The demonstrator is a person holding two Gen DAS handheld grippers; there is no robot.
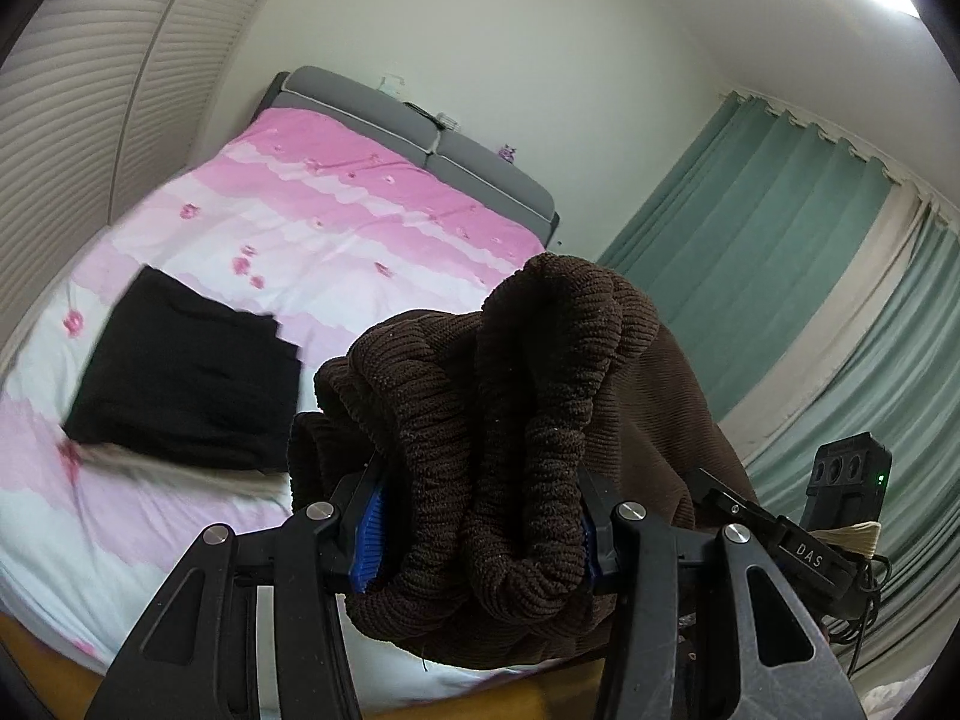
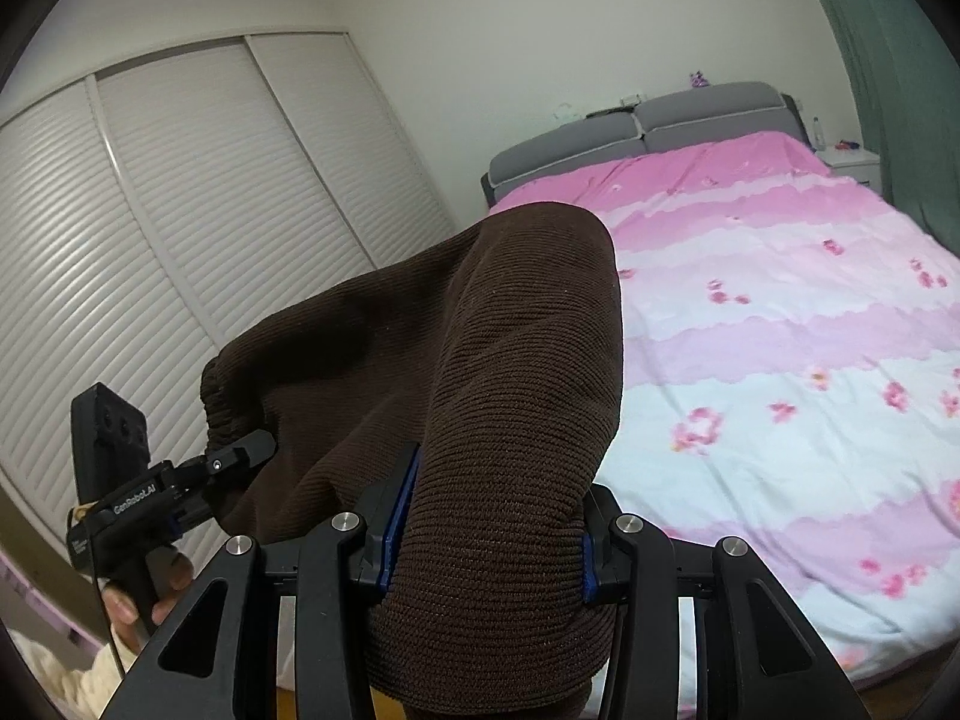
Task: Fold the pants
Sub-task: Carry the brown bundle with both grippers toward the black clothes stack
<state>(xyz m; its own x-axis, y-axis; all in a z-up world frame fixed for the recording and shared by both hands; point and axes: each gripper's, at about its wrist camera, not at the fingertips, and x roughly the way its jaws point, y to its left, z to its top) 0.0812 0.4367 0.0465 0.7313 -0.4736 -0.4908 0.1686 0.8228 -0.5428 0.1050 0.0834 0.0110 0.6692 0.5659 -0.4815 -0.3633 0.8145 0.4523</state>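
Note:
Brown ribbed pants (image 1: 510, 408) are held up in the air between both grippers, above the near edge of the bed. My left gripper (image 1: 480, 534) is shut on a bunched, gathered part of the pants. My right gripper (image 2: 486, 534) is shut on a smoother fold of the same brown pants (image 2: 480, 360). In the left wrist view the right gripper's body (image 1: 840, 516) shows at the right edge; in the right wrist view the left gripper (image 2: 234, 456) shows at the left, clamped on the elastic waistband. The rest of the pants hangs out of sight below.
A bed with a pink and white flowered cover (image 1: 300, 228) fills the space ahead, with a grey headboard (image 1: 480, 162). A folded black garment (image 1: 186, 384) lies on the bed's left part. White louvred wardrobe doors (image 2: 150, 240) stand left, green curtains (image 1: 780, 252) right.

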